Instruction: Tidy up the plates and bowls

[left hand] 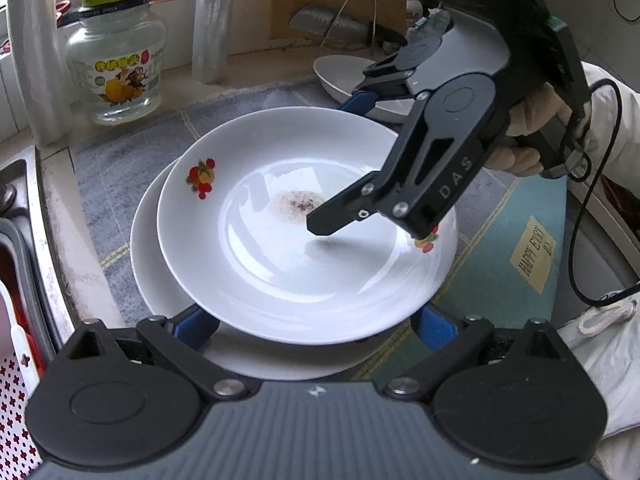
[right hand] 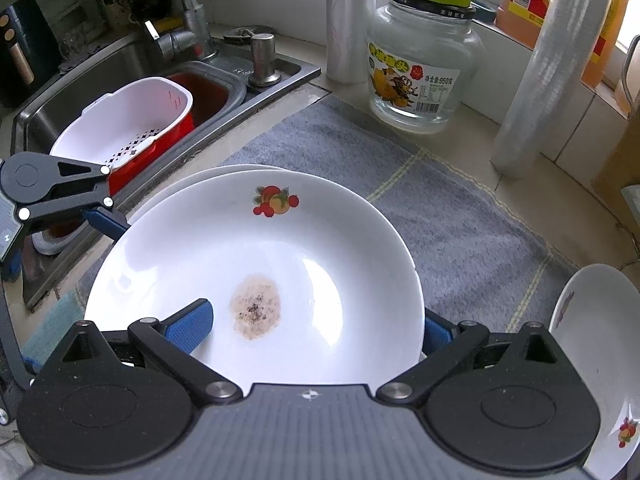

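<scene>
Grey woven mat (right hand: 460, 216); glossy round plate (right hand: 320, 248) between right gripper (right hand: 316, 324) fingers.

There were three white plates: a stained fruit-print plate (right hand: 256, 264) on top, a plain plate (left hand: 160, 280) beneath it, and a third plate (right hand: 600, 360) apart on the worktop. One glass jar (right hand: 420, 68), two rolls of cling film (right hand: 548, 80), one white colander (right hand: 132, 120) and two grippers showed.
</scene>
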The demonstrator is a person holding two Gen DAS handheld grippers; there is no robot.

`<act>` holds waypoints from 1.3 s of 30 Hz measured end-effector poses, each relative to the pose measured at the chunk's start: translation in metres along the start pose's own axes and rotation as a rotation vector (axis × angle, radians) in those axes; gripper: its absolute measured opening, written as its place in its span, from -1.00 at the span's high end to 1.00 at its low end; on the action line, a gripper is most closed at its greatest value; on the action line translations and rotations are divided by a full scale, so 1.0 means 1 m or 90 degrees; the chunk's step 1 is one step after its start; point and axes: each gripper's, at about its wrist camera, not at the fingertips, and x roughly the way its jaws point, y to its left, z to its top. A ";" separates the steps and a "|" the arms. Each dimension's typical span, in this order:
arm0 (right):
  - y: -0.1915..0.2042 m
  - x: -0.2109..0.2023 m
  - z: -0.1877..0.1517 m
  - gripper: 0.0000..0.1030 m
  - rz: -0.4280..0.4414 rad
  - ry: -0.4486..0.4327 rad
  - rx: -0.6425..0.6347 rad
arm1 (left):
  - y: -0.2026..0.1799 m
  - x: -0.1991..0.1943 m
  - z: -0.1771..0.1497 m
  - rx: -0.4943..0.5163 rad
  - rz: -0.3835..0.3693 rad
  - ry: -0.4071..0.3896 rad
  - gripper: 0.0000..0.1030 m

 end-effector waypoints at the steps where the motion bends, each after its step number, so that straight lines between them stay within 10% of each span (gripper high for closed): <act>1: 0.000 -0.001 -0.001 -1.00 -0.001 0.000 0.002 | 0.000 0.001 0.002 0.001 -0.001 0.007 -0.95; 39: -0.014 -0.039 -0.023 -1.00 0.059 -0.072 0.096 | -0.006 0.023 0.034 -0.007 0.046 0.168 -0.98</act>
